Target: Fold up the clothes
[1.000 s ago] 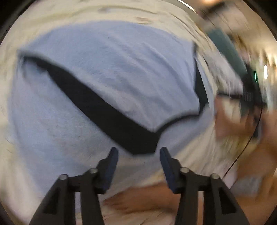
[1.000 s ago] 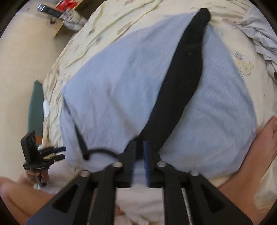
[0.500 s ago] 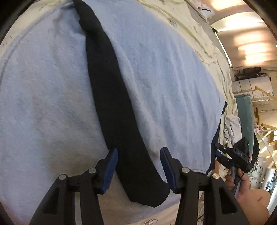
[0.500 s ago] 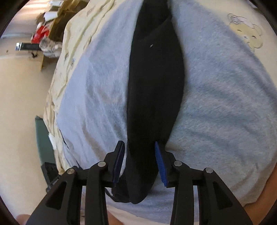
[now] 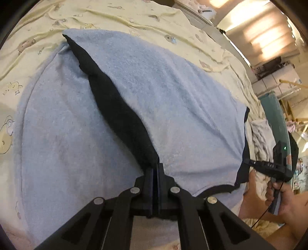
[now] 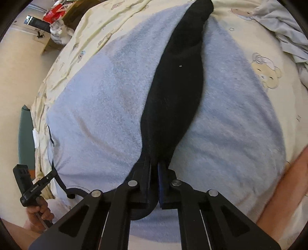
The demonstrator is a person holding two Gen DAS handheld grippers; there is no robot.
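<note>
Garment point(image 5: 173, 107) | both jaws pinched on black band point(image 6: 173, 92) | band's near end hidden

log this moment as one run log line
left hand-held gripper: shut on black strip | right hand-held gripper: shut on black strip | blue garment: flat on bedsheet

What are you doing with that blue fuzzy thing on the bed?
A person is folding a light blue garment spread on a yellow bedsheet. The left gripper and the right gripper are each pinched shut on the garment's black strip. No fold has been made yet.
</note>
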